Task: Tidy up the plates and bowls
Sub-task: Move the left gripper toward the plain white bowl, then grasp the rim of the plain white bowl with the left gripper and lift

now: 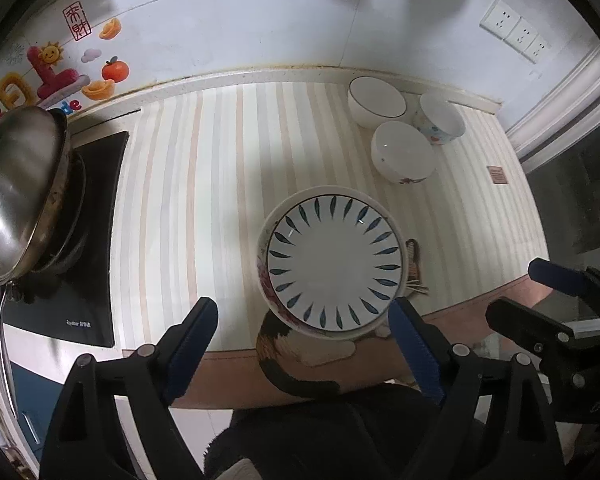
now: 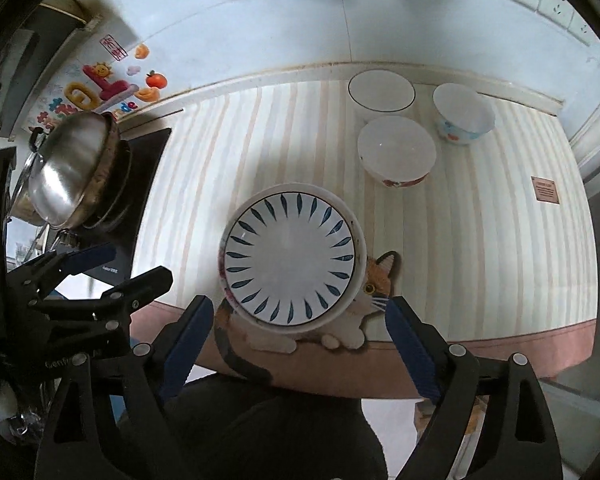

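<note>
A white plate with blue leaf marks [image 1: 334,264] [image 2: 290,260] lies on top of another plate with a pink floral rim [image 1: 265,280], near the table's front edge. Three white bowls stand at the back right: a plain one with a dark rim line [image 1: 377,100] [image 2: 381,90], one with red flowers low on its side [image 1: 403,152] [image 2: 397,148], and one with blue and red marks [image 1: 442,118] [image 2: 463,118]. My left gripper [image 1: 304,316] is open and empty just in front of the plates. My right gripper [image 2: 300,314] is open and empty, also in front of them.
A steel wok [image 1: 18,192] [image 2: 72,168] sits tilted on a black cooktop [image 1: 88,280] at the left. The striped tablecloth [image 1: 204,200] has a cat picture [image 2: 376,280] beside the plates. Wall sockets [image 1: 514,32] are at the upper right.
</note>
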A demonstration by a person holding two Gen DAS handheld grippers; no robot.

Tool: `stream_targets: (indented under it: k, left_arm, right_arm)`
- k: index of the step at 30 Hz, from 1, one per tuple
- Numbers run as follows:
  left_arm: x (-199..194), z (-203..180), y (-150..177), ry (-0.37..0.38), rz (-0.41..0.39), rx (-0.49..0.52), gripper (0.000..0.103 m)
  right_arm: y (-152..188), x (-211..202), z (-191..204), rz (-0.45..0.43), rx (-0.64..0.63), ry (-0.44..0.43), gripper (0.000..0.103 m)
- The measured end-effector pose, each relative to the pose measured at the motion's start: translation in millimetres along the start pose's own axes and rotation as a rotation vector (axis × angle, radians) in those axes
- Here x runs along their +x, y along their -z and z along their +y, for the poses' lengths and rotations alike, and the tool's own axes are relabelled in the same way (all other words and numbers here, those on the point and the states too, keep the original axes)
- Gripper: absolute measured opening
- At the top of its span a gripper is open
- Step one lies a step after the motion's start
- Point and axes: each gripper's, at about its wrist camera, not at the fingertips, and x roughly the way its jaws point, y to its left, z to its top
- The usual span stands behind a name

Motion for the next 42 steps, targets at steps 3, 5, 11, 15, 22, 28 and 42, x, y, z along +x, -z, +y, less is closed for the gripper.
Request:
stream_targets:
  k: [3, 5, 11, 15, 22, 28, 42]
  left_arm:
    - [-12, -1, 5, 0.004, -0.012, 0.013, 0.087]
    - [-18, -2, 7, 0.007, -0.022, 0.018, 0.087]
    - [-26, -4, 5, 0.030, -0.039, 0.027, 0.088]
    - [-20, -15, -14, -0.008, -0.102, 0.055, 0.088]
    - [9, -38, -70, -0.048, -0.277, 0.064, 0.088]
    - [91, -56, -134, -0.101, -0.197, -0.006, 0.088]
    - [236, -73, -193, 0.041, 0.090, -0.144, 0.066]
  right_arm:
    - [6, -13, 4, -0.012, 0.010, 0.005, 0.091]
    - [9, -19, 6, -0.016, 0.016, 0.009, 0.091]
    - [15, -25, 10, -0.018, 0.031, -0.001, 0.092]
    - [10, -21, -7, -0.046, 0.069, -0.070, 0.092]
    - [-30, 4, -85, -0.141, 0.175, -0.105, 0.092]
    - [-86, 62, -159, -0.123, 0.191, -0.049, 0.092]
    - [-161, 190, -235, 0.055, 0.172, -0.154, 0.079]
